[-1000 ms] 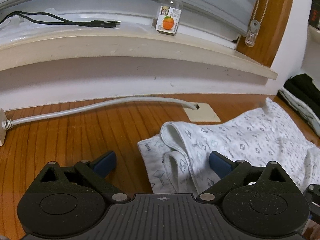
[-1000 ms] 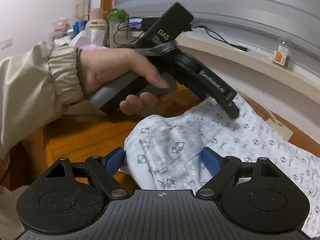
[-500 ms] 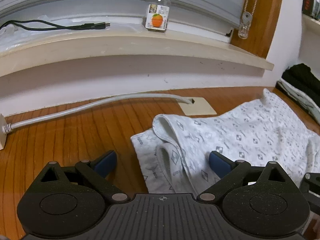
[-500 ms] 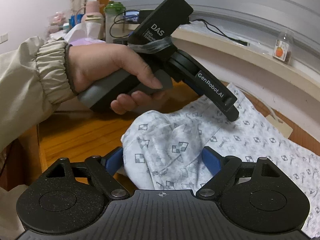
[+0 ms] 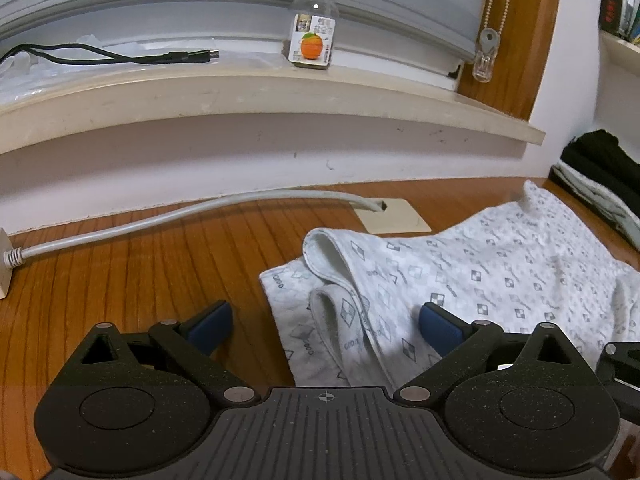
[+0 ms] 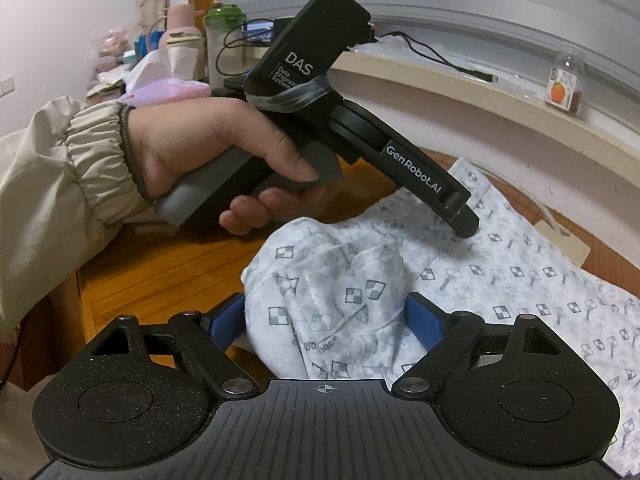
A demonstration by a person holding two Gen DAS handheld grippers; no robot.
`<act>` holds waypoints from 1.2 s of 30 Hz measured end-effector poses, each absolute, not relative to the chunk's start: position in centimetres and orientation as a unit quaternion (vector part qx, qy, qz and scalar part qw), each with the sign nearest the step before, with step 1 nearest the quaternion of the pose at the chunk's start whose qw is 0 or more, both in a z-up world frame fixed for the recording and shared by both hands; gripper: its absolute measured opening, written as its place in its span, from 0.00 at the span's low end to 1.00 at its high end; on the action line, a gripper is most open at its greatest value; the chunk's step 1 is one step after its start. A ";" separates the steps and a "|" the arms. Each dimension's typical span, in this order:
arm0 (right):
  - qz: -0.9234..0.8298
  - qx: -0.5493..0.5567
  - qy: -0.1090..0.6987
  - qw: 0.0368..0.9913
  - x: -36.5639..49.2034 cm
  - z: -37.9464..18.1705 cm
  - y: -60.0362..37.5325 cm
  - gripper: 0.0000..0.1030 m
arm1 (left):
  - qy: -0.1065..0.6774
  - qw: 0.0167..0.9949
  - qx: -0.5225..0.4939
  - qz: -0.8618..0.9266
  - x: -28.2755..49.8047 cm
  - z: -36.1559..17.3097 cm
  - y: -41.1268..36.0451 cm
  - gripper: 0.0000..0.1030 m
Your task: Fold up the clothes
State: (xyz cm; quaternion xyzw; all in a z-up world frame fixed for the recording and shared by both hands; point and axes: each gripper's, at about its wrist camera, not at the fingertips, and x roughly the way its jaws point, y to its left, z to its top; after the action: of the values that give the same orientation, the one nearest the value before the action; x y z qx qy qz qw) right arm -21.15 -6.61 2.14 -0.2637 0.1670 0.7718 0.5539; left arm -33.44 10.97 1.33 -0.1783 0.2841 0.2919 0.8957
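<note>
The patterned garment [image 5: 500, 280] lay with its long axis toward two o'clock; the left gripper [image 5: 326, 322] and the right gripper [image 6: 325, 318] were spread wide, grasping nothing.

Ahead of the right tongs, the black handheld left gripper [image 6: 466, 226] carries white lettering: "DAS" with smaller "Data Acquisition System" beneath it on its boxy top block, and "GenRobot.AI" along the slanted arm leading down to its fingers. The white patterned cotton garment [image 5: 500, 276] lying between and beyond the left tongs has the small grey word "GOOD" printed repeatedly among its checkered diamonds. Far ahead, the clear plastic jar [image 5: 314, 26] on the beige windowsill [image 5: 240, 92] bears an orange-fruit label whose print is too small to read.
</note>
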 end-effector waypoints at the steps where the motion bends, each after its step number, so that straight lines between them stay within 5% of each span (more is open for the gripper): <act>1: 0.771 -0.264 0.166 0.556 -21.2 2.2 -6.6 0.82 | 0.283 0.896 -0.180 0.291 -33.5 1.3 11.0 0.97; 3: 0.769 -0.265 0.163 0.558 -21.2 2.1 -6.7 0.81 | 0.280 0.897 -0.180 0.292 -33.6 1.3 11.0 0.94; 8: 0.758 -0.260 0.148 0.580 -21.0 2.3 -6.5 0.38 | 0.270 0.904 -0.181 0.279 -33.3 1.4 9.8 0.39; 14: 0.752 -0.250 0.126 0.596 -20.8 2.5 -6.9 0.24 | 0.259 0.906 -0.193 0.273 -33.2 1.8 9.1 0.21; 22: 0.744 -0.173 0.088 0.640 -17.3 7.6 -10.9 0.21 | 0.205 0.936 -0.161 0.238 -29.8 9.9 6.5 0.19; 30: 0.666 -0.112 0.064 0.734 -6.7 12.7 -19.1 0.21 | 0.212 0.958 -0.094 0.165 -13.1 17.3 0.7 0.20; 33: 0.616 -0.094 0.091 0.777 -1.2 12.4 -22.4 0.22 | 0.223 0.959 -0.090 0.151 -6.2 17.6 -1.0 0.37; 36: 0.550 -0.092 0.144 0.817 4.2 9.9 -25.1 0.40 | 0.211 0.963 -0.076 0.152 -2.9 17.8 -2.3 0.59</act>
State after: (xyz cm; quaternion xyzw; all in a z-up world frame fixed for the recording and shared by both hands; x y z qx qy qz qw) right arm 4.18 -25.08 9.92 -0.0921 0.1440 0.5502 0.8173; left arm -2.92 -2.27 17.80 -0.0759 0.2108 0.1524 0.9626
